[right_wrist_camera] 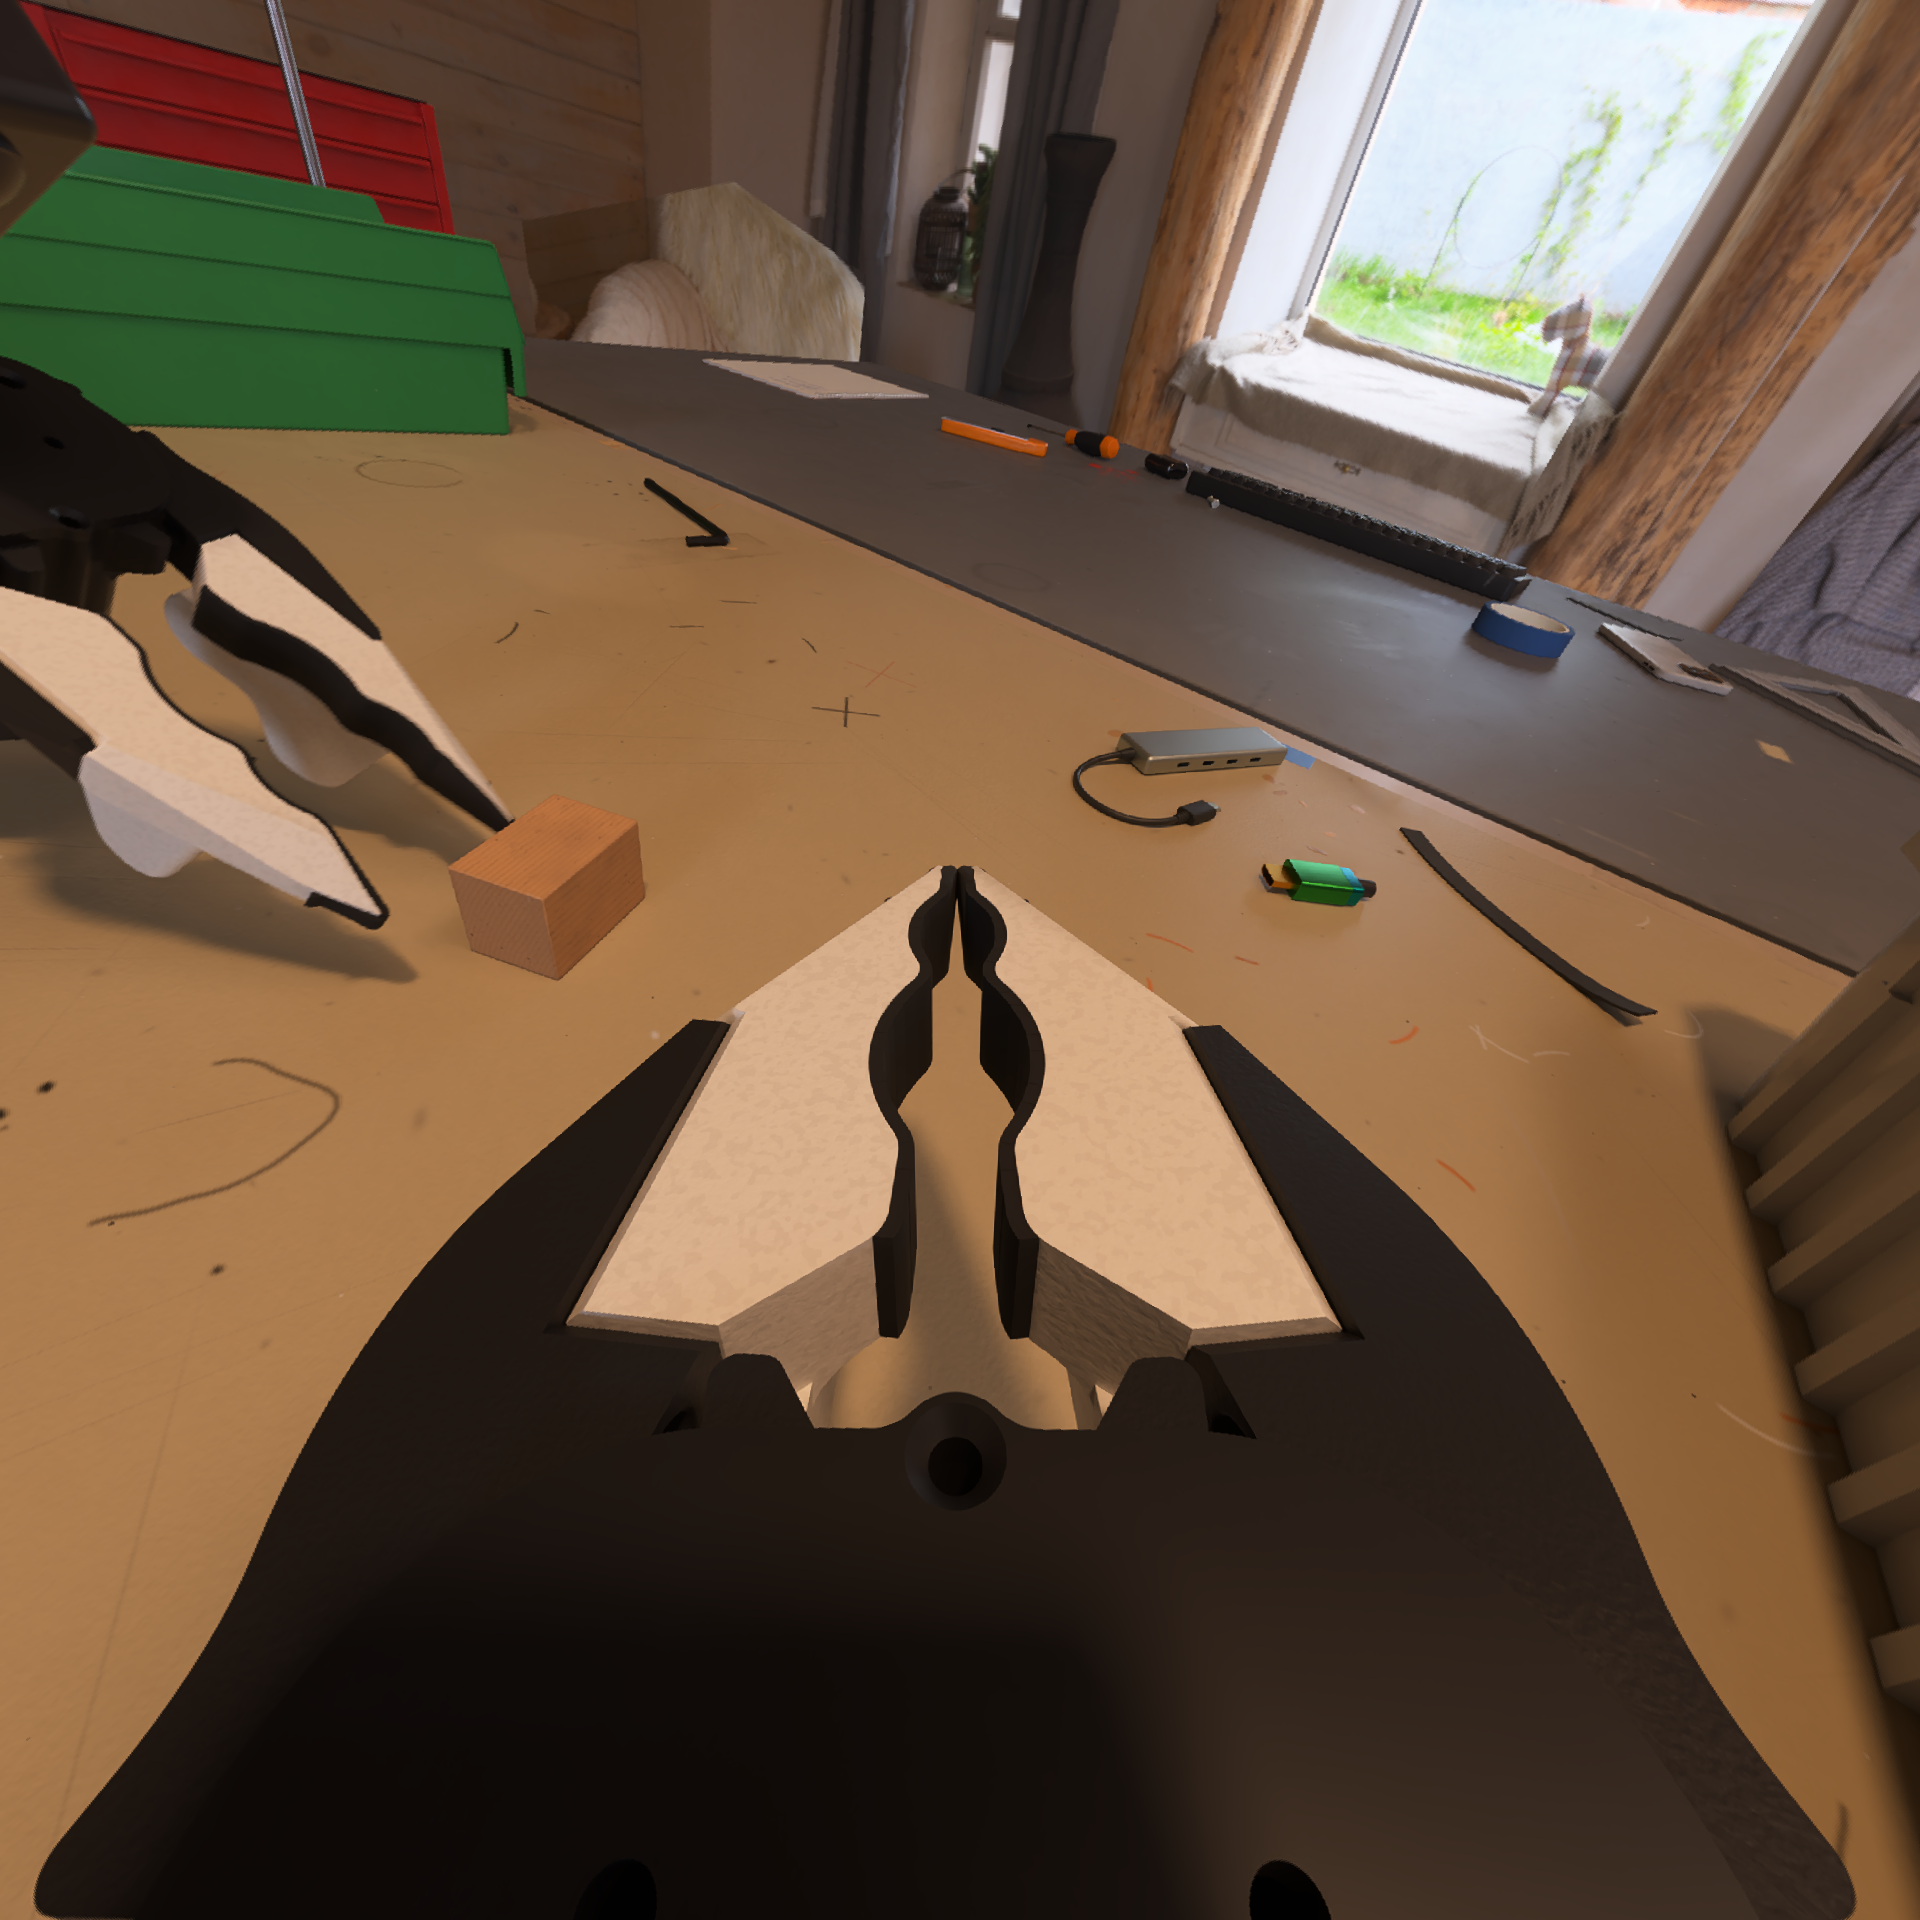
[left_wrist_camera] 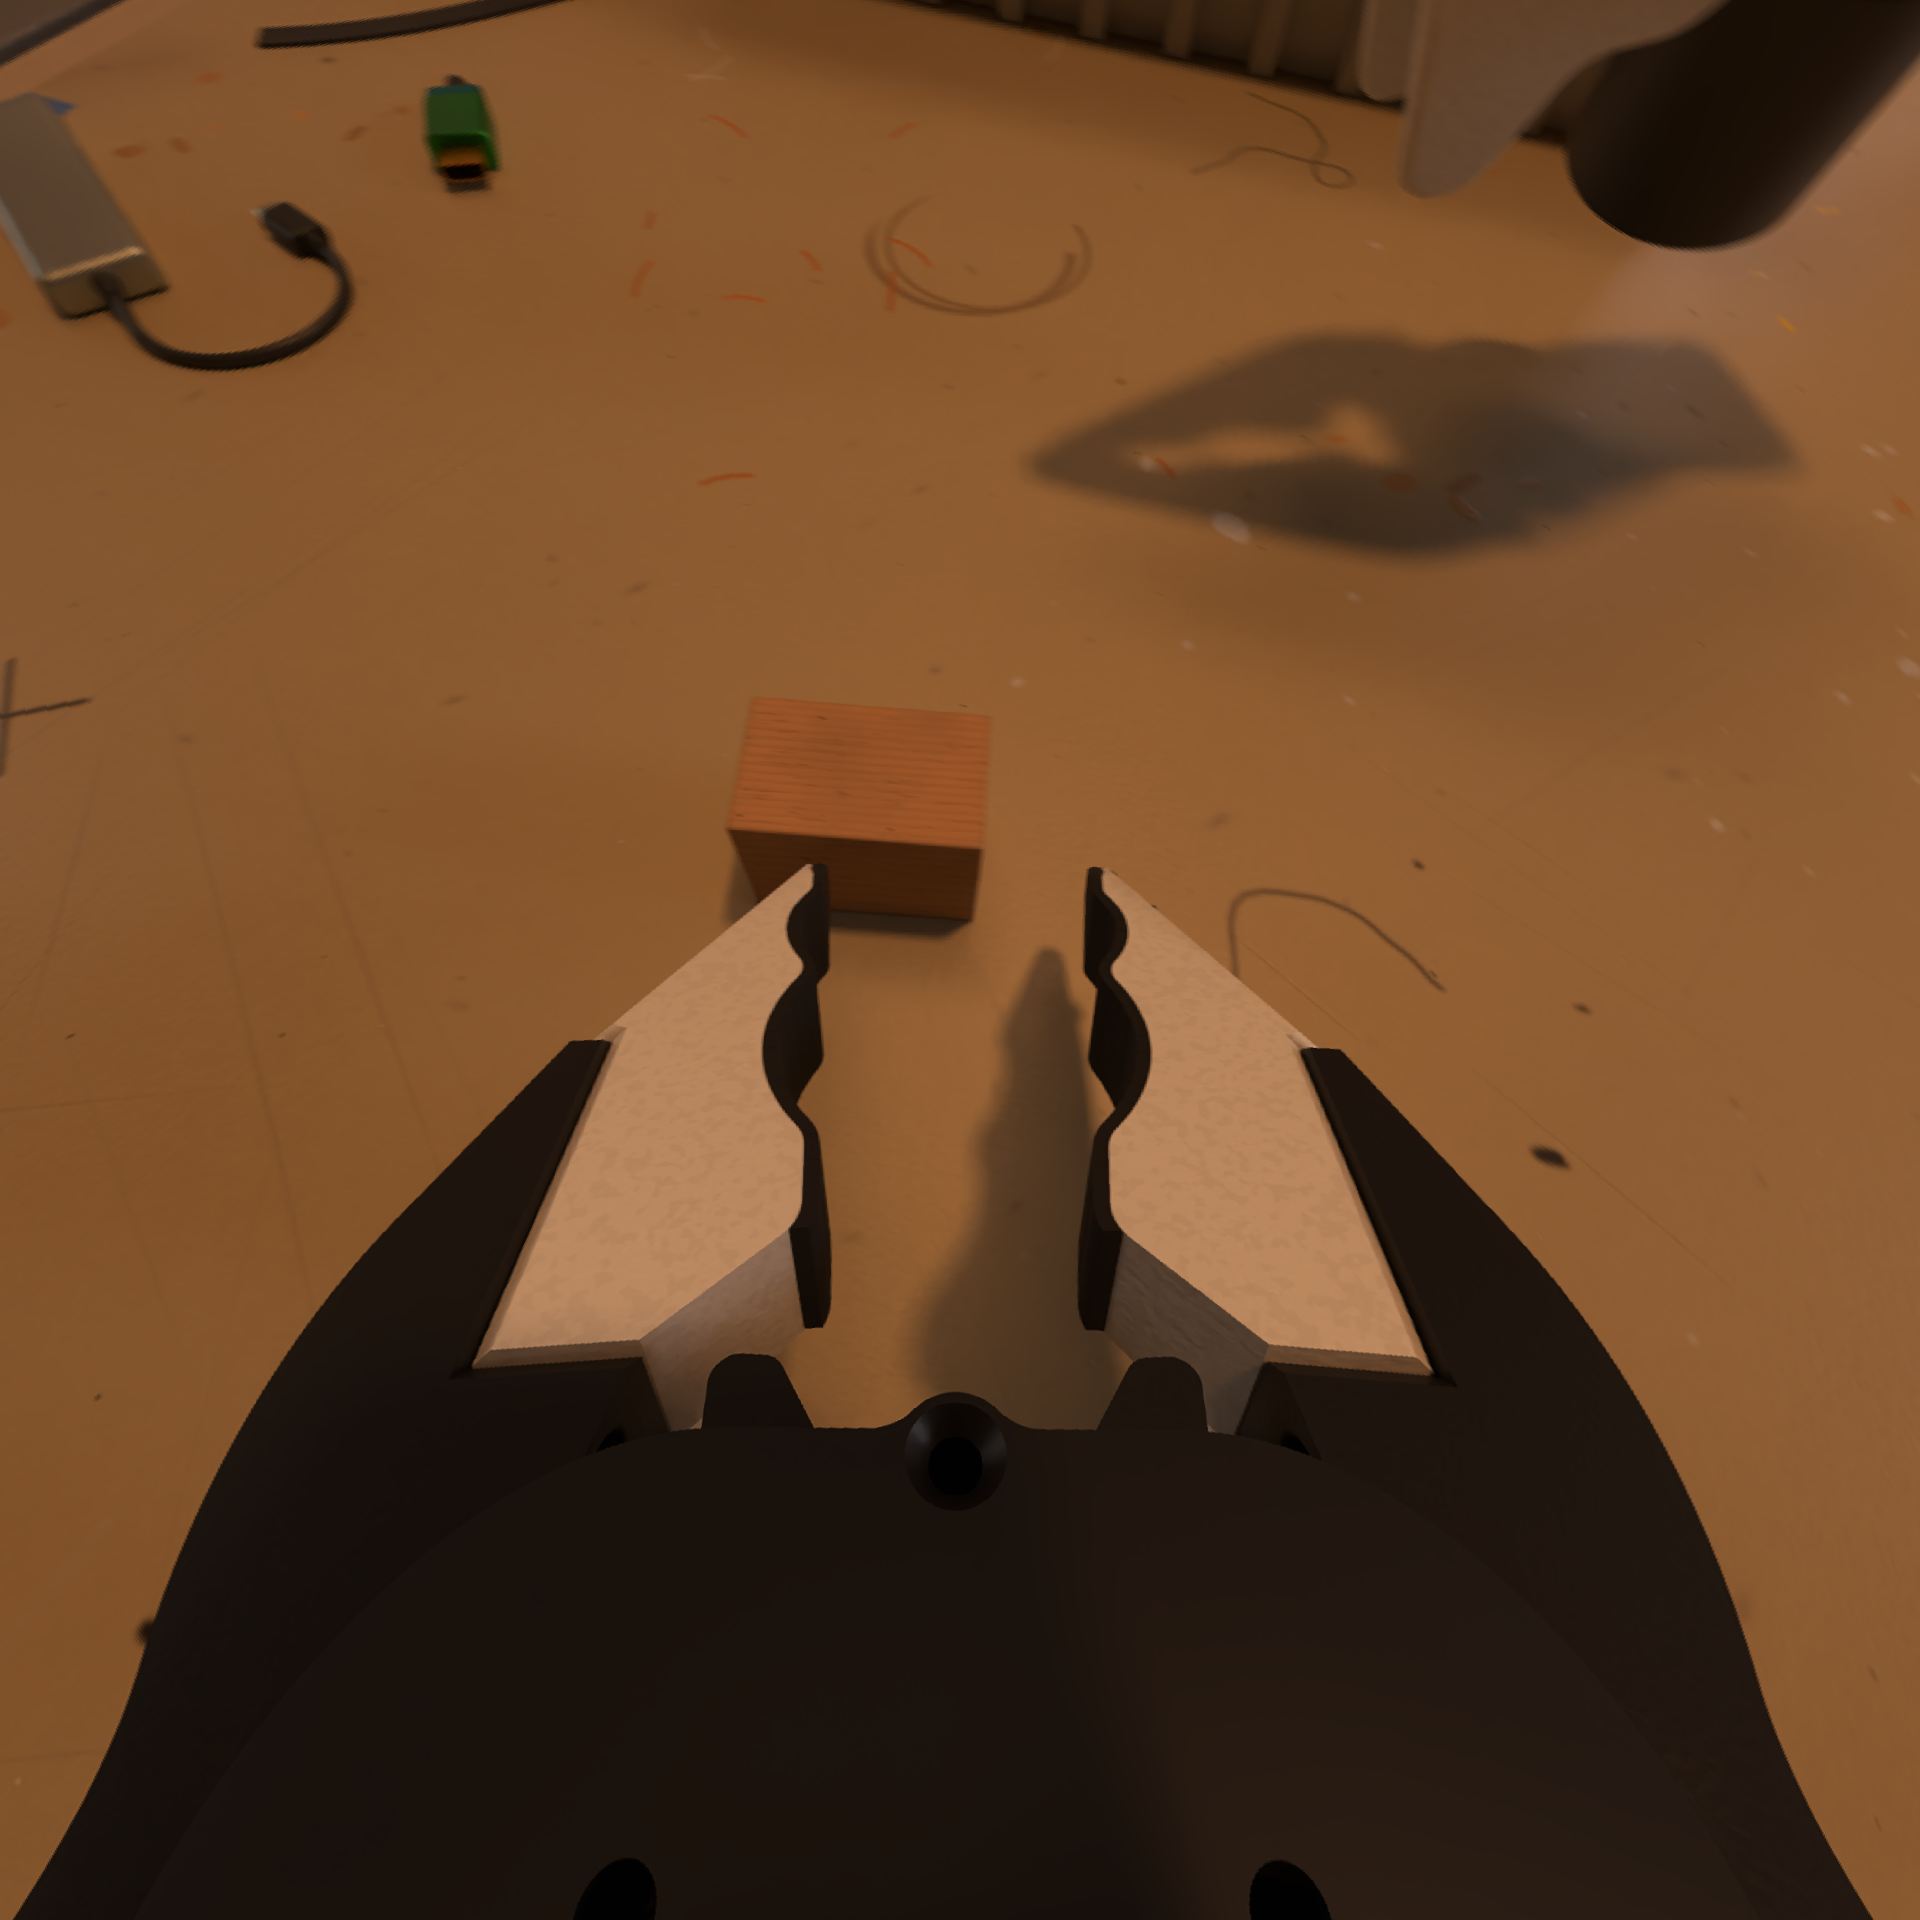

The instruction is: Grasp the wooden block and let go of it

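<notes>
We are noting left tongs [left_wrist_camera: 956, 883] gaping wide, offset right of wooden block [left_wrist_camera: 862, 805] at frame centre; left fingertip [left_wrist_camera: 816, 894] risking nudging block. Right tongs [right_wrist_camera: 956, 878] pinched together, empty.

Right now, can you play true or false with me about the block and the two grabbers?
1. The wooden block sits on the table, with nothing holding it. True.
2. The left gripper is shut tight. False: its fingers are apart, just short of the block.
3. The right gripper has its fingertips together. True, and it holds nothing.
4. The green USB stick lies on top of the block. False: it lies on the table, apart from the block.
5. The grey USB hub has a cable on it. True.
</notes>
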